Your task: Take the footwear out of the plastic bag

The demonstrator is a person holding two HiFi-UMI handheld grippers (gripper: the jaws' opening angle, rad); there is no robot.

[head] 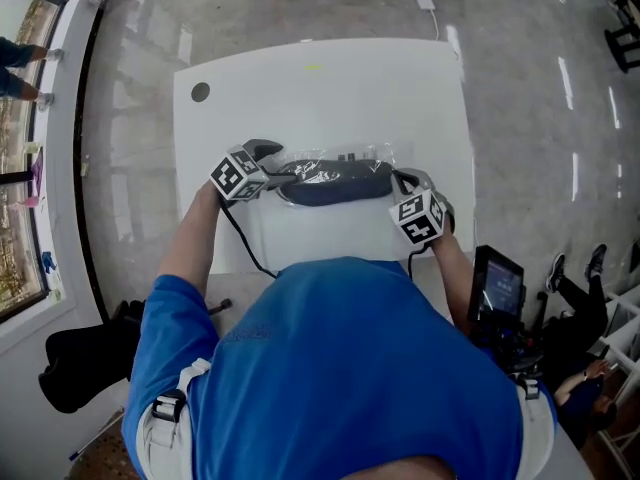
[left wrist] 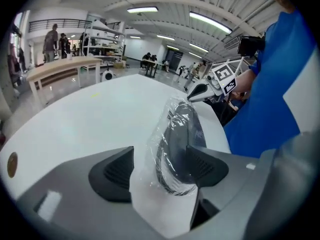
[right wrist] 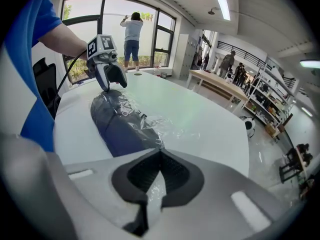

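Observation:
A dark blue shoe (head: 335, 181) lies on its side in a clear plastic bag (head: 330, 160) near the front of the white table (head: 330, 88). My left gripper (head: 268, 168) is at the bag's left end with its jaws open. In the left gripper view the bagged shoe (left wrist: 180, 139) reaches between the spread pads (left wrist: 112, 171) of my left gripper (left wrist: 160, 166), close to the right-hand pad. My right gripper (head: 405, 181) is at the bag's right end. In its own view my right gripper (right wrist: 160, 171) is shut on a fold of the plastic bag (right wrist: 165, 126), with the shoe (right wrist: 120, 129) just beyond.
A round grommet (head: 200, 92) sits in the table's far left corner. A dark screen device (head: 497, 283) stands off the table's right side, and a black bag (head: 80, 363) lies on the floor at the left. People stand and sit around the room.

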